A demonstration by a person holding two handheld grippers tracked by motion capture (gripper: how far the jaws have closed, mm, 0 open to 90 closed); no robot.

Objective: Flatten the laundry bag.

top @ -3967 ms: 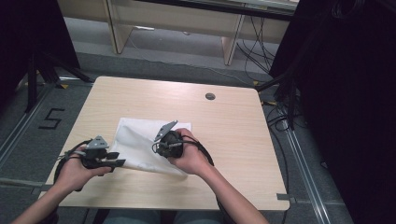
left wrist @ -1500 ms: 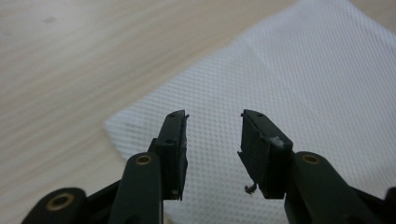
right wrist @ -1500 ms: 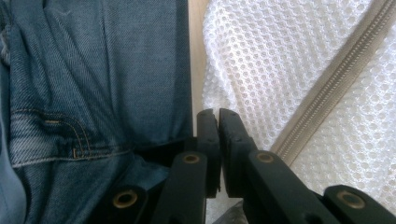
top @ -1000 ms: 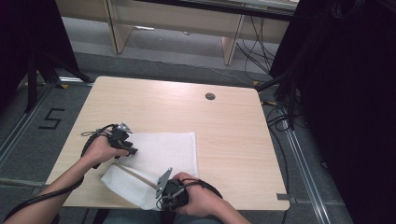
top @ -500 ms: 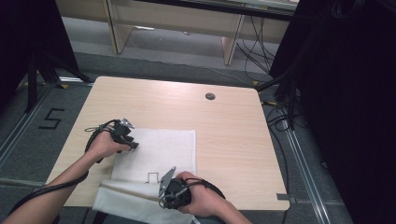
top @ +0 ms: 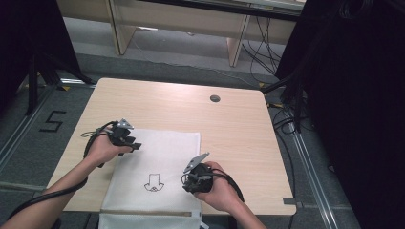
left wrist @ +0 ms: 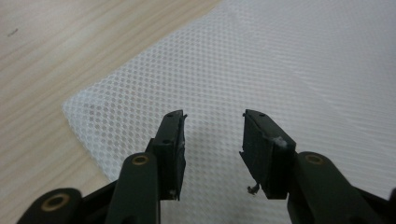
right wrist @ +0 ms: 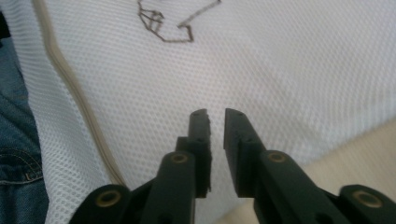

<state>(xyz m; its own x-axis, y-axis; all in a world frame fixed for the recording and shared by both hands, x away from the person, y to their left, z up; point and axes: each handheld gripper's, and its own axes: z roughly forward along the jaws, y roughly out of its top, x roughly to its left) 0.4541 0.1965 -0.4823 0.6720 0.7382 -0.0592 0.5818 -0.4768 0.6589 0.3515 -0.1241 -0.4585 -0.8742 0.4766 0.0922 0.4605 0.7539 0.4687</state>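
A: Where does the white mesh bag (top: pixel 157 167) lie?

B: Flat on the table (top: pixel 229 129), toward its near left corner, with its near end hanging over the near edge.

A: And the grippers?

B: The left gripper (left wrist: pixel 212 140) hovers over the bag's far left corner, jaws apart, empty. The right gripper (right wrist: pixel 215 122) sits by the bag's right edge, jaws nearly shut with a thin gap, nothing visibly between them.

A: Advice?

B: Probably smoothing or folding: pinch each corner squarely and lift both evenly so the mesh doesn't bunch.

overhead view, two close views, shared mesh cloth (top: pixel 157 162)
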